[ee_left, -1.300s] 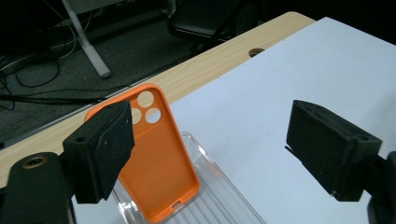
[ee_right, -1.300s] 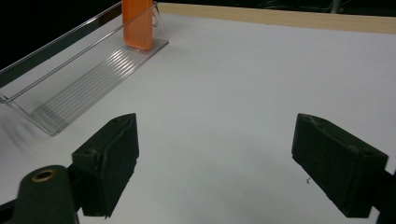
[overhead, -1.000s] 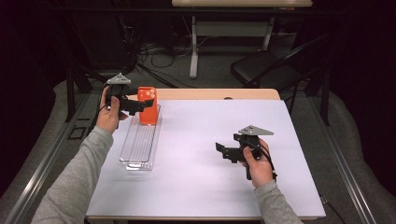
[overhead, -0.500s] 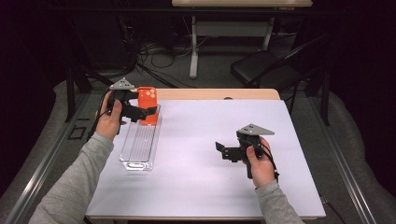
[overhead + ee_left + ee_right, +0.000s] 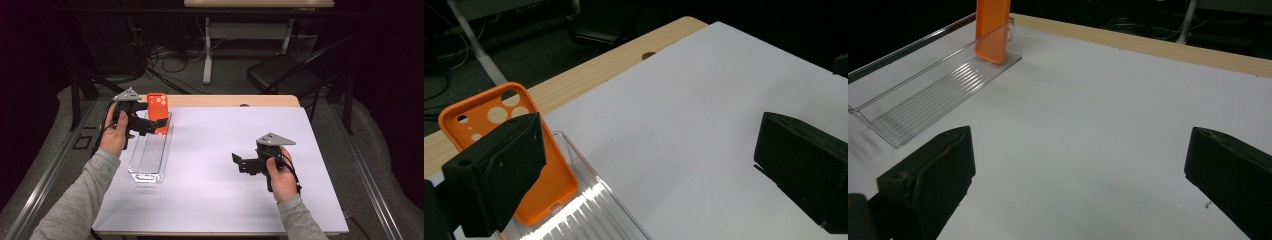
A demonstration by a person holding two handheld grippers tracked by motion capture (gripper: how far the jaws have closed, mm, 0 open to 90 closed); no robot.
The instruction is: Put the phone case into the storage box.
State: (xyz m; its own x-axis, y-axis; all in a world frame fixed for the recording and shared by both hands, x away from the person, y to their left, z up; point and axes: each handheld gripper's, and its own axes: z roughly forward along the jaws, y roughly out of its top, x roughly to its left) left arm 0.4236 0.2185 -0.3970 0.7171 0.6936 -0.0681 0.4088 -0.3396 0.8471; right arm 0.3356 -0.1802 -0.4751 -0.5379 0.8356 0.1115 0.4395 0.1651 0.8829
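Phone case (image 5: 158,112), orange, stands upright at the far end of the clear tray (image 5: 148,159), propped by its wall, so the left gripper (image 5: 151,126) beside it and the right gripper (image 5: 239,163) have just been opening, nothing between their jaws.

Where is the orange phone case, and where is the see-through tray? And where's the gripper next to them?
orange phone case (image 5: 159,111): high view, on its upper back below the round holes.
see-through tray (image 5: 146,161): high view, on its bare ribbed floor.
left gripper (image 5: 156,124): high view, midway between its open fingertips.
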